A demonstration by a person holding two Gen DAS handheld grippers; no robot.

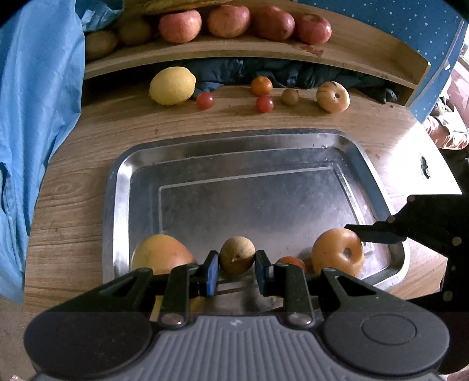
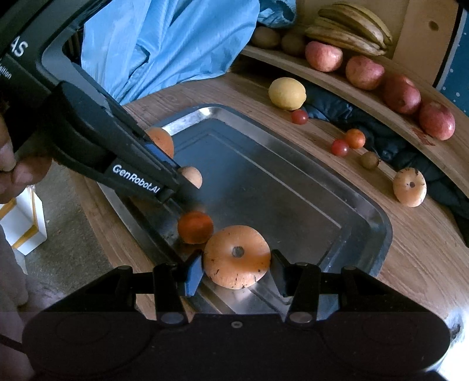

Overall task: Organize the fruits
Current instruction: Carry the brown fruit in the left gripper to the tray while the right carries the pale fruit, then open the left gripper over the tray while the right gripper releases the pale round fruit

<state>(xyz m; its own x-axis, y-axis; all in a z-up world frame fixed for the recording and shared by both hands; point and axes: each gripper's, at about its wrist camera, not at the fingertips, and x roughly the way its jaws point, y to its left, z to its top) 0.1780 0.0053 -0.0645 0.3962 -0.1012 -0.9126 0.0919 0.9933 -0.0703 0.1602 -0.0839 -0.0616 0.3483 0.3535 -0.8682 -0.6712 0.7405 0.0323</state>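
Behind the metal tray (image 1: 117,187), along the far edge of the wooden desk (image 1: 73,175), loose fruit lies in a row: a lemon (image 1: 172,85), two cherry tomatoes (image 1: 205,100), a small orange fruit (image 1: 261,85), a small brown fruit (image 1: 290,96) and a pale flat fruit (image 1: 333,96) tilted on its edge. A dark cloth (image 1: 234,71) sits bunched under the raised wooden shelf (image 1: 351,49), which carries a row of red apples (image 1: 180,25), kiwis (image 1: 101,44) and bananas (image 2: 351,27). Blue fabric (image 1: 35,102) hangs over the desk's left edge.

Four fruits sit along the tray's near edge. A mango (image 1: 161,254) lies in its near left corner. The left gripper (image 1: 236,268) has its fingers clenched on a small tan round fruit (image 1: 237,255). A small orange-red fruit (image 2: 195,227) rests between it and a flat orange fruit (image 2: 236,257), which the right gripper (image 2: 236,274) grasps at the near right corner, both fingers against its sides.
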